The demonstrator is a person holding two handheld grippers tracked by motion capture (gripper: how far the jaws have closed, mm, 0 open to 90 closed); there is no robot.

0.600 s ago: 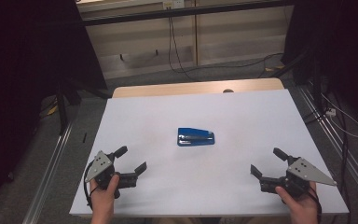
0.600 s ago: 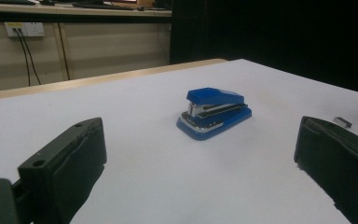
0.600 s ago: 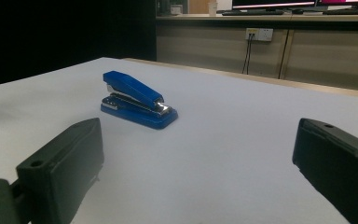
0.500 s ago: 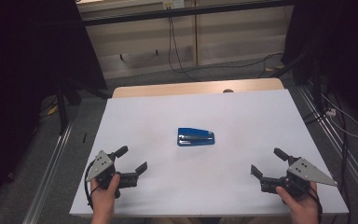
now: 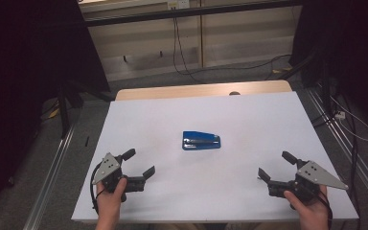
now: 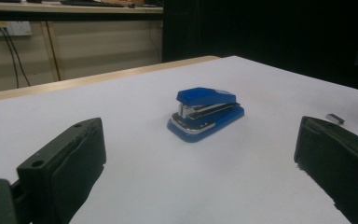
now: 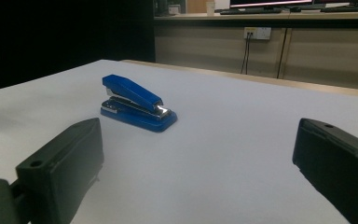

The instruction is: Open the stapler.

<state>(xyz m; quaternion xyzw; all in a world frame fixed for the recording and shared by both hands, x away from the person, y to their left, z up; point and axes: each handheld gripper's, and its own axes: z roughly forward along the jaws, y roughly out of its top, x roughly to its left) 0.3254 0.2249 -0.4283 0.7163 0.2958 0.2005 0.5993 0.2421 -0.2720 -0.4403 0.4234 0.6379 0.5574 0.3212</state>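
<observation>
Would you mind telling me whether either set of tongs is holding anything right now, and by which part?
Nothing is held: the left tongs and right tongs are open, apart from the stapler.

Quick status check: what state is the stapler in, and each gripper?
blue stapler: closed, lying flat on its base mid-table, untouched.
left gripper: jaws open, nothing between them, near the table's front left edge.
right gripper: jaws open, nothing between them, near the front right edge.

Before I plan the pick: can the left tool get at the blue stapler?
Probably yes: the left tool stands open, and bare white table lies between it and the blue stapler.
</observation>
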